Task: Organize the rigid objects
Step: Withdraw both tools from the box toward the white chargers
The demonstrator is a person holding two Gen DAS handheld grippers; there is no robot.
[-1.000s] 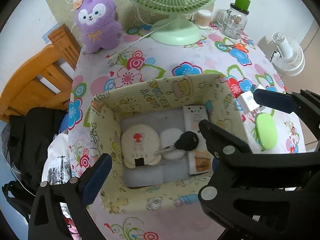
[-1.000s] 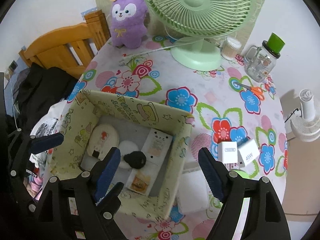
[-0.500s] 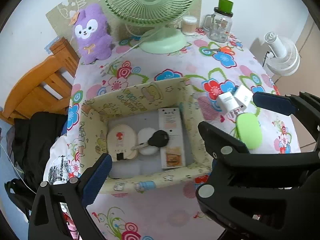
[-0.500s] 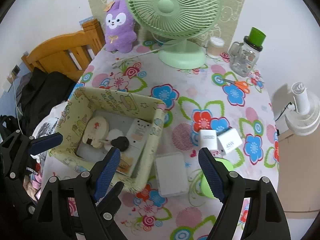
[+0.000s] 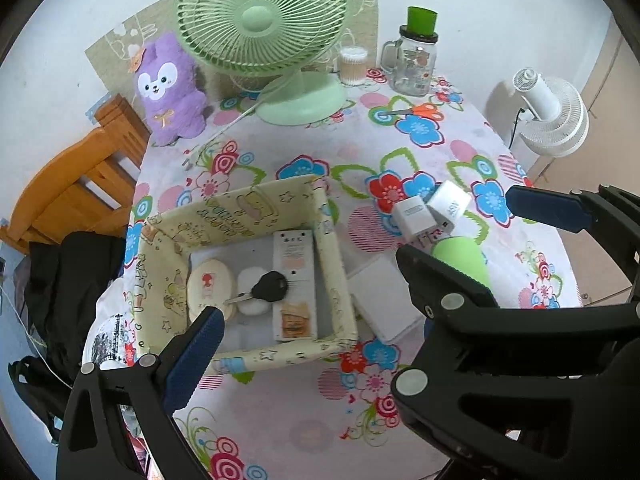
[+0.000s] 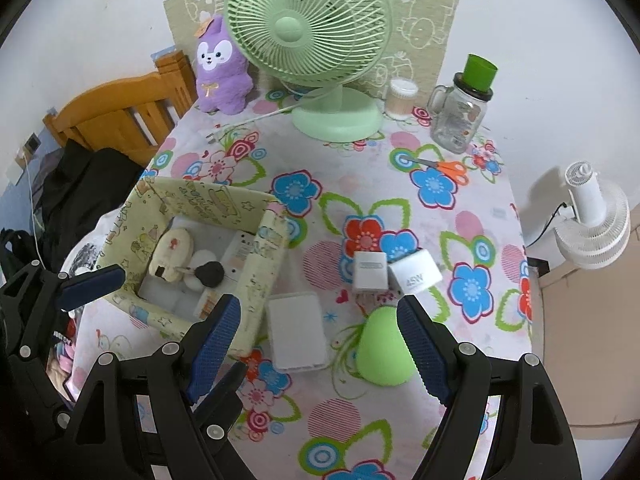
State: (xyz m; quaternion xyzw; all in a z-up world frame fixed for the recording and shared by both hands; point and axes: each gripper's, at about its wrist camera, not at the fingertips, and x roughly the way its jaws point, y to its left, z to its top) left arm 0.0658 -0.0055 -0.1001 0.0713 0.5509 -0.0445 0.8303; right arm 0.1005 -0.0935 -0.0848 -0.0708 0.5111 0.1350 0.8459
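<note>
A cream patterned storage box (image 5: 326, 254) (image 6: 266, 256) sits on the floral tablecloth. It holds a black key (image 5: 270, 286) (image 6: 209, 273), a round cream case (image 5: 208, 286), a white puck and a flat white card. Outside it to the right lie a white power bank (image 6: 297, 331) (image 5: 384, 300), two white chargers (image 6: 370, 272) (image 6: 416, 276) (image 5: 414, 218) and a green pouch (image 6: 382, 350) (image 5: 464, 258). My left gripper (image 5: 304, 356) is open and empty above the box's near edge. My right gripper (image 6: 320, 344) is open and empty, straddling the power bank and the pouch.
A green desk fan (image 6: 316, 40), a purple plush (image 6: 222, 68), a glass jar with a green lid (image 6: 464, 108), a cotton-swab tub (image 6: 402, 98) and orange scissors (image 6: 444, 168) stand at the table's back. A wooden chair (image 6: 120, 116) is left, a white fan (image 6: 592, 220) right.
Both grippers have pulled back and up from the box, so more of the table shows. The right gripper has shifted right, over the power bank and pouch. Both stay open.
</note>
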